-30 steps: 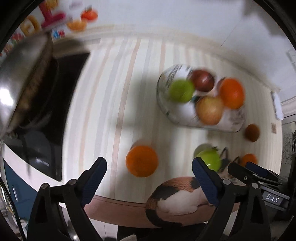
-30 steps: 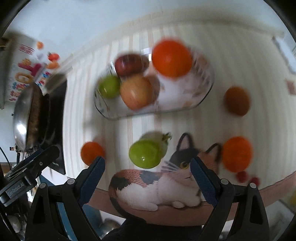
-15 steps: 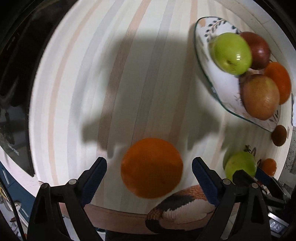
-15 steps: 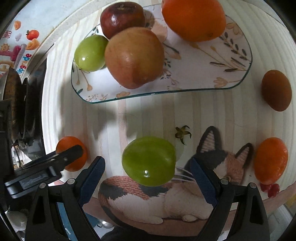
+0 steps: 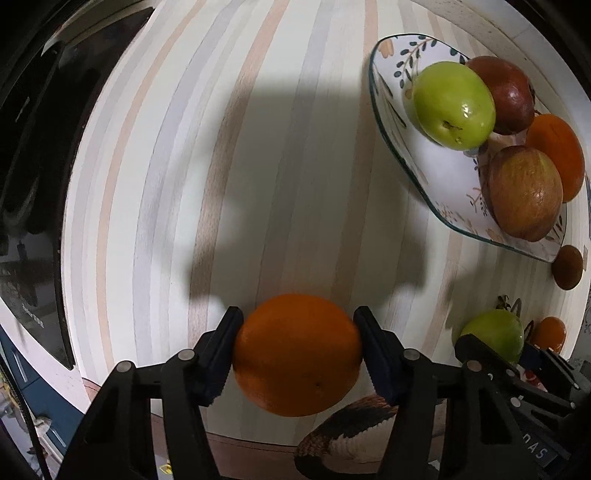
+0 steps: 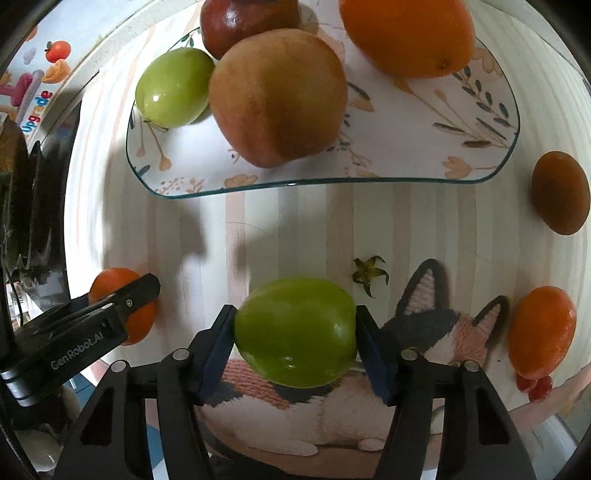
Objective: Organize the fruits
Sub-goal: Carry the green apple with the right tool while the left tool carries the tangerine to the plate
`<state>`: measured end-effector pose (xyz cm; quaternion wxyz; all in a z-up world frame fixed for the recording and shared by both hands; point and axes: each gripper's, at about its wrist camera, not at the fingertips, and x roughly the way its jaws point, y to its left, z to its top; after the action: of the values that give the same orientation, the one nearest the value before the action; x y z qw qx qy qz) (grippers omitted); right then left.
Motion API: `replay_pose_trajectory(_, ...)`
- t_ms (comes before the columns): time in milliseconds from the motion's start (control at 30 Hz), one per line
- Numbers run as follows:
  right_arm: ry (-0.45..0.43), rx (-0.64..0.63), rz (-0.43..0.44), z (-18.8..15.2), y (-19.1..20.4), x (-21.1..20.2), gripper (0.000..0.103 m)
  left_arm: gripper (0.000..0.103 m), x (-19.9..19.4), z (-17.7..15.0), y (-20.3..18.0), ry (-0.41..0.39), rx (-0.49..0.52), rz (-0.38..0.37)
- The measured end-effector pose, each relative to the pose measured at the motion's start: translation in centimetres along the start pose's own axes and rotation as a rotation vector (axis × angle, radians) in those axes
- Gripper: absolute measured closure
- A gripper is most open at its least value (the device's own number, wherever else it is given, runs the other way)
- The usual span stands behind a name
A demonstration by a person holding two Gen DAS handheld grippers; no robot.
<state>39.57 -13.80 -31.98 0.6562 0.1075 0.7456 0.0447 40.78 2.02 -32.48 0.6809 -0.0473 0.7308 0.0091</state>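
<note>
My left gripper (image 5: 297,350) is shut on an orange (image 5: 297,354) low over the striped mat. My right gripper (image 6: 295,332) is shut on a green fruit (image 6: 295,332) over the cat picture on the mat. A floral glass plate (image 6: 424,158) lies beyond, holding a green fruit (image 6: 171,86), a dark red fruit (image 6: 247,18), a russet apple (image 6: 277,96) and an orange (image 6: 406,33). The plate also shows at the right of the left wrist view (image 5: 391,122). The left gripper and its orange show at the left of the right wrist view (image 6: 122,306).
A brown fruit (image 6: 559,192), an orange fruit (image 6: 541,332) and small red fruits (image 6: 533,386) lie on the mat at the right. A dried green calyx (image 6: 369,275) lies by the cat's ear. A black stove (image 5: 33,155) borders the mat on the left.
Both grippers moved forward and down, then closed: the left on the orange, the right on the green fruit. Both were open half a second ago.
</note>
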Motion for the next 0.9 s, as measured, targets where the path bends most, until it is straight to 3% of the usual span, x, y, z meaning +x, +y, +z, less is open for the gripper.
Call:
replay_pose_trajectory(200,-0.021,-0.016,0.013,-0.6,-0.4,-0.5,0.038,0.044,-1.2,-0.7,-1.0,-0.020,0.008,-0.034)
replay_pose_trajectory(433,-0.079,0.008,0.072,-1.2,-3.0,-4.2,0.038,0.044,-6.1,0.3,-3.9,-0.072,0.000,-0.169)
replay_pose_trajectory(600,-0.163,0.092,0.125,-0.5,-7.0,-8.2,0.038,0.044,-8.9,2.6,-5.9,-0.133,0.022,-0.198)
replay_pose_trajectory(733,-0.221,0.120,0.102,1.6,-9.9,-10.4,0.038,0.043,-9.1,5.1,-7.1,-0.137,0.033,-0.196)
replay_pose_trajectory(900,-0.245,0.076,0.033,4.7,-11.0,-10.3,0.038,0.043,-6.8,6.7,-7.1,-0.109,0.034,-0.196)
